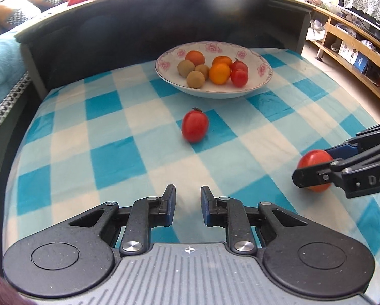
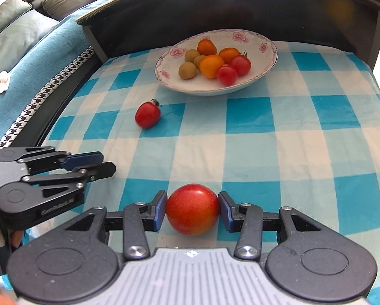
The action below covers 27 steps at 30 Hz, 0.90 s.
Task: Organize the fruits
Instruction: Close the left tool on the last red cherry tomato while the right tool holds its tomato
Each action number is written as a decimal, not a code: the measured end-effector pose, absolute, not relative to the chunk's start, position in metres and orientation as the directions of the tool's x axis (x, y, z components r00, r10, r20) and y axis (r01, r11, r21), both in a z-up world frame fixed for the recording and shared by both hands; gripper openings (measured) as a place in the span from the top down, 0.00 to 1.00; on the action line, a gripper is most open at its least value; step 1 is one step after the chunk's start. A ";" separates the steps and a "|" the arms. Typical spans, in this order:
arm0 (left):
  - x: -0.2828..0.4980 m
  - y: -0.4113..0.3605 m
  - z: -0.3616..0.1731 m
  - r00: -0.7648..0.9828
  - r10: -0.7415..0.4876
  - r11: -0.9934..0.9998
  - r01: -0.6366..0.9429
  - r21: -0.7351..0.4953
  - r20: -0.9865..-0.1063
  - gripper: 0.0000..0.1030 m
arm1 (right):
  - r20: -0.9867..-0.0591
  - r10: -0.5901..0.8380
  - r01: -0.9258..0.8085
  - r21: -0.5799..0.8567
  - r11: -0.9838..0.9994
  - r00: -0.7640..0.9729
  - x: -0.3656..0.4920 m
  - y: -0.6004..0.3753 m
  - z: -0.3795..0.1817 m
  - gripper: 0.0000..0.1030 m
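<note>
A white flowered bowl (image 1: 164, 63) (image 2: 266, 48) at the back of the blue checked cloth holds oranges, brownish round fruits and two small tomatoes. One small red tomato (image 1: 195, 125) (image 2: 147, 114) lies alone on the cloth in front of the bowl. My left gripper (image 1: 188, 195) (image 2: 108, 164) hovers low, straight before that tomato, a short way from it. Its jaws are slightly open with nothing between them. My right gripper (image 2: 193, 203) (image 1: 313, 165) is shut on a bigger red tomato (image 2: 193, 209) (image 1: 315, 170), with a pad pressing each side just above the cloth.
A dark raised wall (image 1: 139, 20) (image 2: 215, 7) curves round the back and left of the table. A sofa with a blue blanket (image 2: 37, 58) lies to the left. Wooden shelves (image 1: 355, 40) stand to the right. Bare checked cloth (image 1: 101, 152) lies between bowl and grippers.
</note>
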<state>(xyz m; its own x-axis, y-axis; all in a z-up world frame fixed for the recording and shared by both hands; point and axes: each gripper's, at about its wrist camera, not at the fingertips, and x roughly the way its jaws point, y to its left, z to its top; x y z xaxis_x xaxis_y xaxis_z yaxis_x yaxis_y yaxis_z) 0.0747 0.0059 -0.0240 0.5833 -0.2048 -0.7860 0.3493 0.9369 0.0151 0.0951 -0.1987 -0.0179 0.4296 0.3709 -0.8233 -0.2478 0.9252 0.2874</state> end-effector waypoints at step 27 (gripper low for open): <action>0.043 0.002 -0.028 0.627 -0.258 0.923 0.384 0.004 -0.735 0.50 | -0.823 0.324 -0.301 0.197 0.933 0.467 0.058 -0.193 -0.020 0.55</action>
